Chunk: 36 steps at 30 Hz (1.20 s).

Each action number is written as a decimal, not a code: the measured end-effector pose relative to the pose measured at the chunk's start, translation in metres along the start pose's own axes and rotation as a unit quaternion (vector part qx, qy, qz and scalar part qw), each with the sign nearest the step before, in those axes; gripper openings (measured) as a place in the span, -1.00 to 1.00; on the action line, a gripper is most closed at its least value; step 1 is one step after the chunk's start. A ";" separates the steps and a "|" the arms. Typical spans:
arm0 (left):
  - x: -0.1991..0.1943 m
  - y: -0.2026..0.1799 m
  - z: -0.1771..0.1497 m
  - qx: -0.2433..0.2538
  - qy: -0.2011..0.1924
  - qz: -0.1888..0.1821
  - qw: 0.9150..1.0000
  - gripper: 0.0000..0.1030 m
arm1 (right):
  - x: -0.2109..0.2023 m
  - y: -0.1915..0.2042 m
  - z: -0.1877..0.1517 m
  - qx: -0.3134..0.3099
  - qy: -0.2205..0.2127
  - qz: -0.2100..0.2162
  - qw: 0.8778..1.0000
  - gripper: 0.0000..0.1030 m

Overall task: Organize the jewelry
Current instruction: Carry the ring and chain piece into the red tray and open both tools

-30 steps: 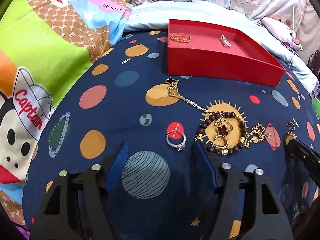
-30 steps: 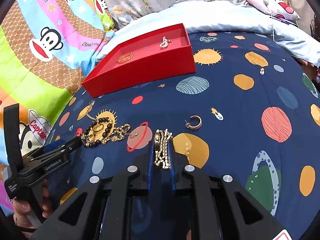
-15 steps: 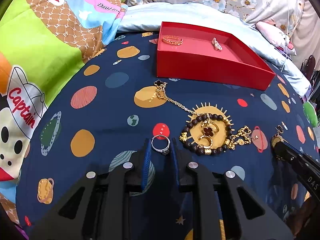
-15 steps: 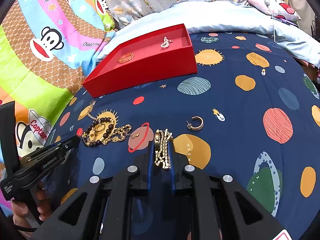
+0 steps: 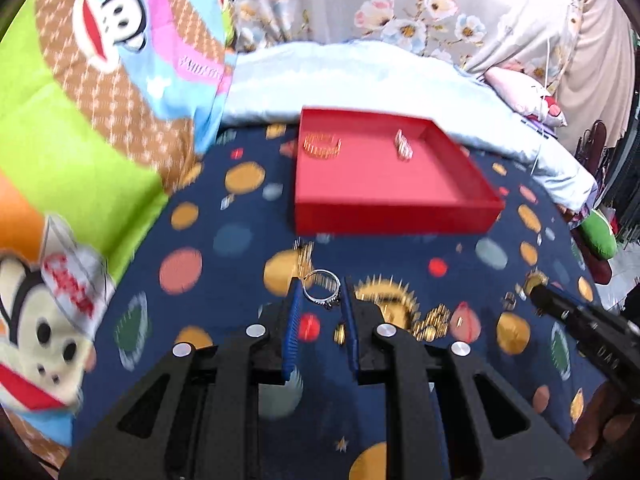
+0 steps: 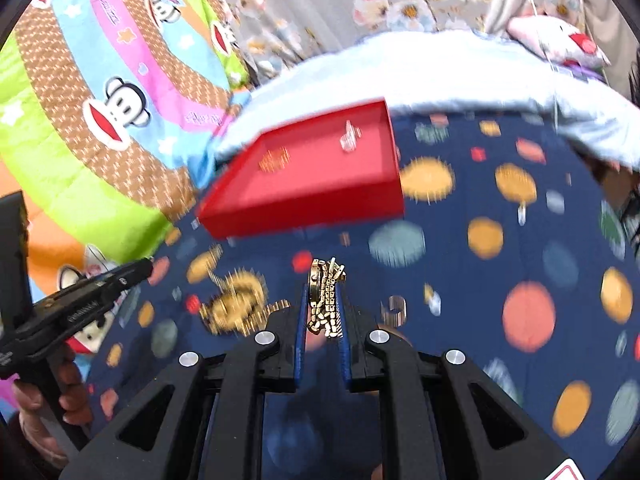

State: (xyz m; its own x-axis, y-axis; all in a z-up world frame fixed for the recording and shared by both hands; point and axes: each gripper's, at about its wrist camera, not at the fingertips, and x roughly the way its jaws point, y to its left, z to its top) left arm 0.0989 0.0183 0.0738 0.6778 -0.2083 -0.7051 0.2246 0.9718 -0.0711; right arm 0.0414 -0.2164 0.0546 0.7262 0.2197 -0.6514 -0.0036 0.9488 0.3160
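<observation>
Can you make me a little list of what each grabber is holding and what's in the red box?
left gripper: shut on a silver ring
right gripper: shut on a gold chain bracelet
red box: open, on the planet-print blanket
inside box: a gold ring and a small pale piece, apart
left on blanket: gold pile, blurred

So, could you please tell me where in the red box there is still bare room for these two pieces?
The red box is bare across its middle and near half. Only the gold bangle at the far left and a small sparkly piece at the far wall occupy it. The cloth in front, around the jewelry pile, is crowded.
</observation>
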 end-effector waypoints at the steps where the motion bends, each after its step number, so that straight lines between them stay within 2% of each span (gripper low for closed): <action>1: -0.001 -0.001 0.008 0.002 -0.006 -0.002 1.000 -0.64 | -0.002 0.001 0.011 -0.004 -0.007 0.004 1.000 -0.75; 8: 0.011 -0.012 0.068 0.012 -0.049 -0.013 0.999 -0.64 | 0.018 0.001 0.069 -0.015 -0.041 0.010 0.999 -0.75; 14: 0.058 -0.023 0.108 0.017 -0.048 -0.016 0.999 -0.64 | 0.064 -0.006 0.100 -0.007 -0.031 0.008 0.999 -0.75; 24: 0.137 -0.024 0.122 0.006 -0.005 -0.006 1.000 -0.64 | 0.133 -0.016 0.123 -0.006 0.001 -0.009 1.000 -0.75; 30: 0.163 -0.022 0.123 0.007 0.011 0.001 1.000 -0.63 | 0.156 -0.022 0.124 -0.005 0.014 -0.019 1.000 -0.75; 34: 0.169 -0.023 0.125 0.012 0.009 0.002 1.000 -0.62 | 0.158 -0.024 0.127 -0.005 0.005 -0.029 1.000 -0.71; 35: 0.168 -0.023 0.126 0.012 0.006 0.001 1.000 -0.54 | 0.156 -0.023 0.129 -0.006 -0.001 -0.031 1.000 -0.69; 36: 0.168 -0.023 0.127 0.010 0.004 0.001 1.000 -0.18 | 0.153 -0.022 0.131 -0.009 -0.008 -0.034 0.999 -0.58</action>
State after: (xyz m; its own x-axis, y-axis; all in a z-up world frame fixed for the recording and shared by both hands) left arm 0.2967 -0.0528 0.0468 0.6731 -0.2054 -0.7104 0.2374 0.9698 -0.0555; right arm 0.2423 -0.2330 0.0382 0.7354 0.1505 -0.6607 0.0342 0.9655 0.2581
